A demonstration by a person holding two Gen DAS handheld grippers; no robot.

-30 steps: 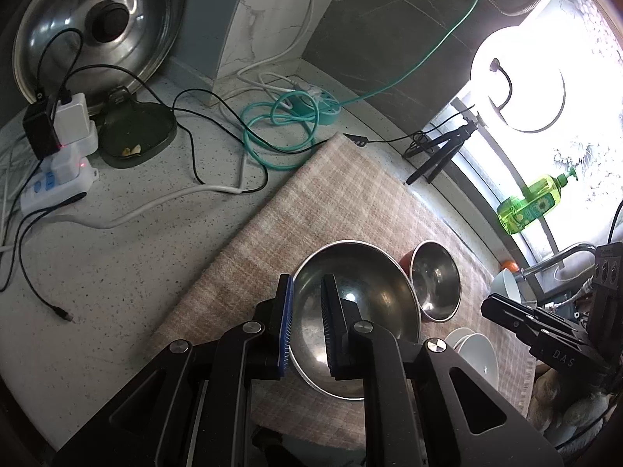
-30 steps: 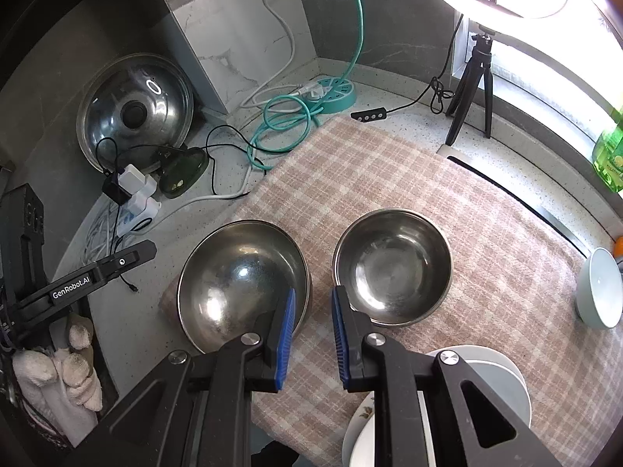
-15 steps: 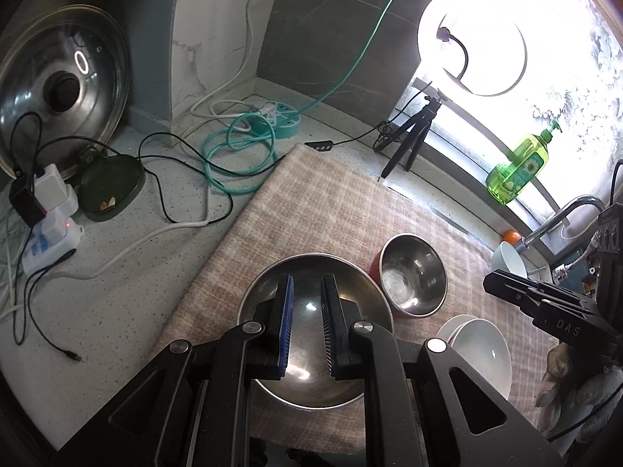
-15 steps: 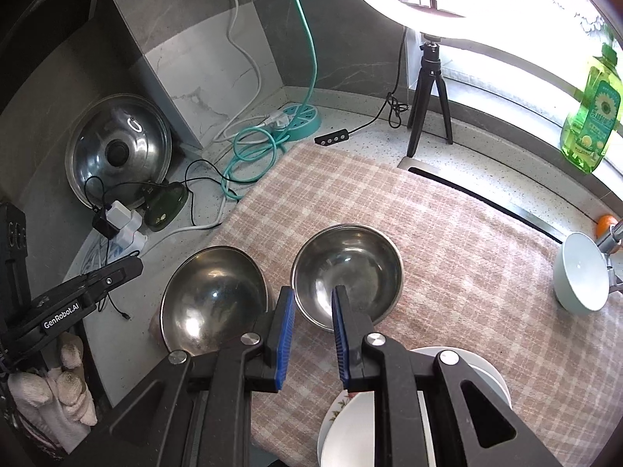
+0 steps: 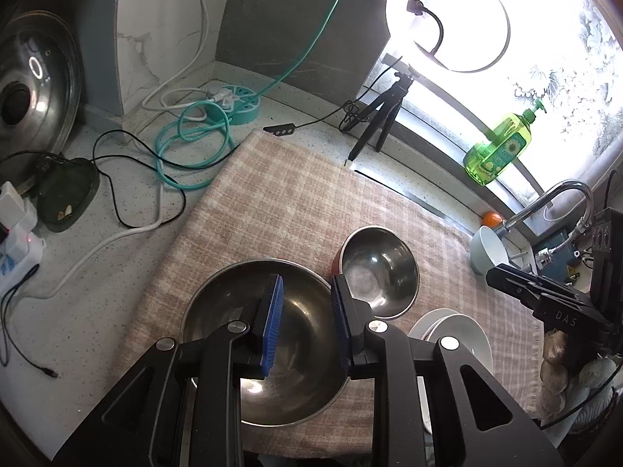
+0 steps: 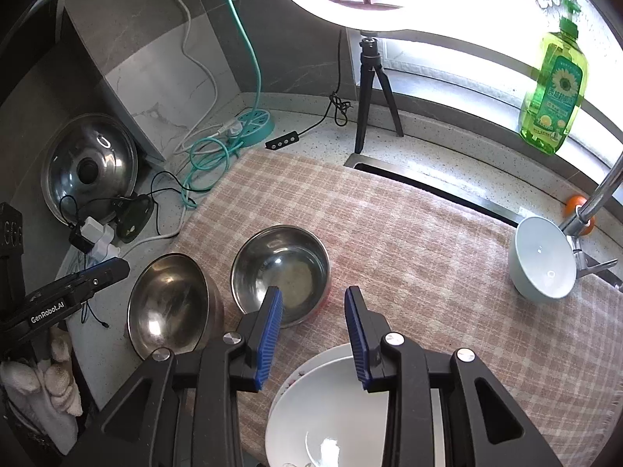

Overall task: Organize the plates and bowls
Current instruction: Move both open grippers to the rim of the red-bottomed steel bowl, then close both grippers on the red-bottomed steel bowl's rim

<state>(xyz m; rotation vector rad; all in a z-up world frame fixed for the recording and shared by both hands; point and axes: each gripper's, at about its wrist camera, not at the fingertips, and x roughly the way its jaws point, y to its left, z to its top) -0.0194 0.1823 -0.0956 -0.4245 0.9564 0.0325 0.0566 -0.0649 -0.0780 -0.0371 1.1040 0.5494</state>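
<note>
A checked pink-and-beige woven cloth [image 6: 409, 233] covers the speckled stone counter [image 5: 78, 311]. On it sit two round stainless-steel bowls, shiny and smooth inside: the large steel bowl [image 5: 296, 350] at the cloth's left edge and, just beside it, the small steel bowl [image 6: 280, 272], whose outer wall shows red. Near them is a stack of glossy white plates [image 6: 331, 408], with a white bowl on top. A pale ceramic bowl [image 6: 543, 264] lies tilted at the cloth's far right, by the chrome tap [image 5: 545, 202].

The left gripper [image 5: 305, 319] hangs over the large steel bowl; its blue ribbed pads [image 5: 272, 323] stand a little apart with nothing between them, having just been opening. The right gripper [image 6: 313, 330] hovers above the cloth between the small steel bowl and the plates; its jaws too have just been opening, are somewhat apart, and hold nothing.

A domed steel pot lid [image 6: 89, 167] leans against the wall, with a coiled teal cable [image 5: 194, 144] nearby.
</note>
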